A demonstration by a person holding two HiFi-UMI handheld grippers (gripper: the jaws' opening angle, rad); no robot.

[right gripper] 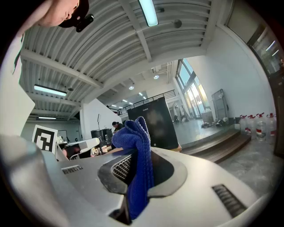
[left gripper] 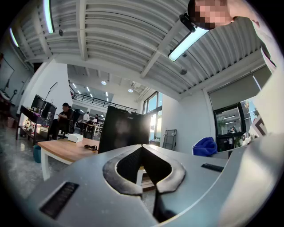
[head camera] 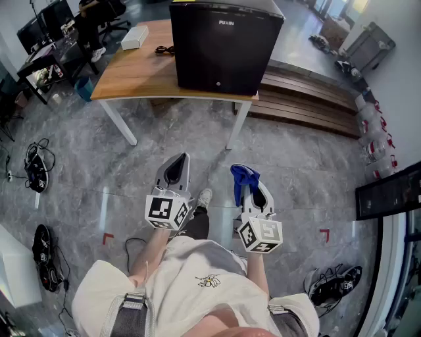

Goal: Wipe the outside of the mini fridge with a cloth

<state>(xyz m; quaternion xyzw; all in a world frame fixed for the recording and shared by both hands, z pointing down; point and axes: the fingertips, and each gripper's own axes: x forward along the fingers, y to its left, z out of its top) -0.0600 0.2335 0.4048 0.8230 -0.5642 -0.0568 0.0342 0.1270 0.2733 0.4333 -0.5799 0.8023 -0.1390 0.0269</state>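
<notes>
The black mini fridge [head camera: 223, 45] stands on the right end of a wooden table [head camera: 131, 76], well ahead of both grippers; it also shows in the left gripper view [left gripper: 125, 131] and the right gripper view [right gripper: 156, 123]. My right gripper [head camera: 245, 179] is shut on a blue cloth [head camera: 244, 177], which hangs bunched between its jaws [right gripper: 137, 164]. My left gripper [head camera: 176, 166] is shut with nothing in it, its jaws meeting at the tip [left gripper: 142, 146]. Both are held low near the person's body, over the grey floor.
A white box [head camera: 135, 37] and a black cable [head camera: 164, 49] lie on the table left of the fridge. Wooden steps [head camera: 309, 99] run to the right behind it. Desks with a seated person [head camera: 92, 20] are at the far left. Cables and shoes lie on the floor.
</notes>
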